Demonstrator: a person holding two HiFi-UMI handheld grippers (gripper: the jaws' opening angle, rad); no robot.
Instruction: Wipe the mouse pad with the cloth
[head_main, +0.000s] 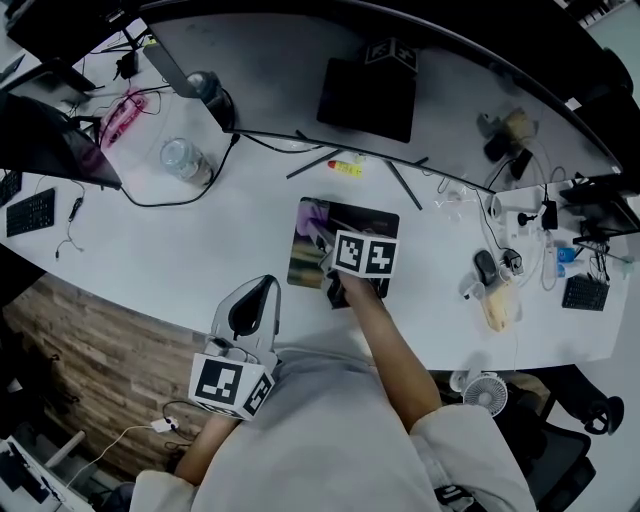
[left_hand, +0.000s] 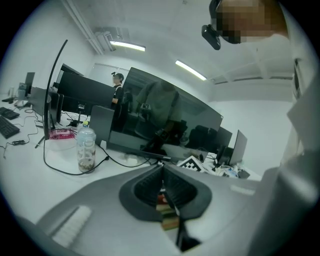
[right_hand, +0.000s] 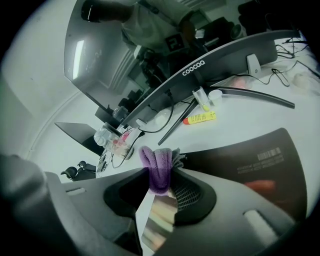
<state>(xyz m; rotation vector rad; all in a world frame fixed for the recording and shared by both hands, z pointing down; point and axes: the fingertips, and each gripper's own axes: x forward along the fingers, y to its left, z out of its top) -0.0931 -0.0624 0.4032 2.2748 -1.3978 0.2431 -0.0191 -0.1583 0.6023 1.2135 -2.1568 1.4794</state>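
left gripper (left_hand: 167, 196): jaws pressed together, nothing held, at near edge of desk (head_main: 180, 245) | mouse pad (head_main: 372, 222): mid-desk | right gripper (right_hand: 161, 182): jaws clamped on purple cloth (right_hand: 156, 165), over pad's left part

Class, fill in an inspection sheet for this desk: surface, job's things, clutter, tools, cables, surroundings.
Surface: white curved desk, crowded at both ends.
Job's things: dark rectangular mouse pad flat at centre; purple cloth bunched above it.
Clutter: clear plastic bottle, yellow tube.
Tools: left tool shut, empty, near desk edge; right tool shut on cloth, over pad.
Cables: black cable looping left of pad.
Surroundings: curved black monitor, wood-pattern floor.
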